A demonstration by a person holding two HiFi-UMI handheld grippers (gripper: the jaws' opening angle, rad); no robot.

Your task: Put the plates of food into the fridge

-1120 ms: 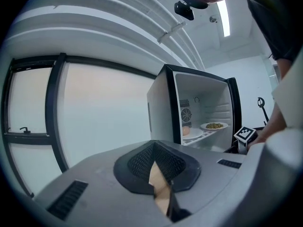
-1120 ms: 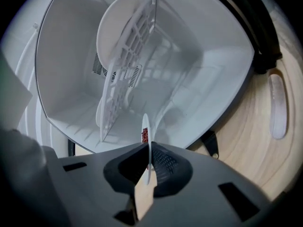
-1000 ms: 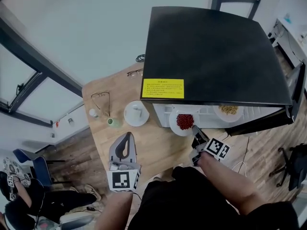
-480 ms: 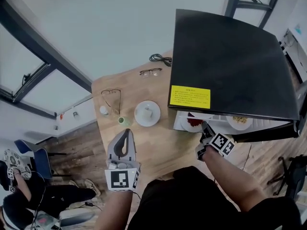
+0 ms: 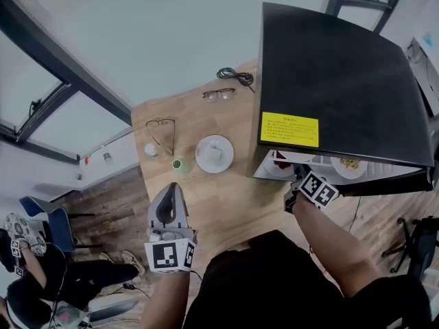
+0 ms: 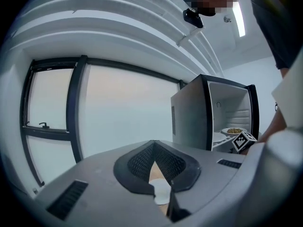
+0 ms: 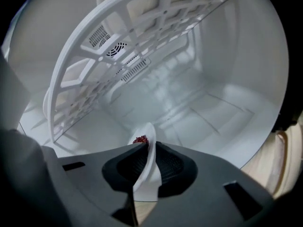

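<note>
A small black fridge (image 5: 343, 74) stands open on the wooden table (image 5: 226, 204). My right gripper (image 5: 295, 179) reaches into it, shut on the rim of a white plate of red food (image 5: 280, 164). In the right gripper view the rim (image 7: 147, 167) stands between the pads, with red food (image 7: 140, 139) just beyond; the jaws have just been opening slightly. A plate of yellowish food (image 5: 350, 163) sits deeper inside the fridge. My left gripper (image 5: 170, 190) hovers over the table's near side, shut and empty. A third white plate (image 5: 214, 153) rests on the table ahead of it.
A green cup (image 5: 178, 164), two pairs of glasses (image 5: 221, 94) (image 5: 161, 132) and a black cable (image 5: 234, 76) lie on the table. A white wire shelf (image 7: 142, 56) spans the fridge above the plate. The table's left edge drops to a wooden floor.
My right gripper has pushed the plate of red food further into the fridge, so most of it is now hidden under the black top. The left gripper has shifted slightly over the table.
</note>
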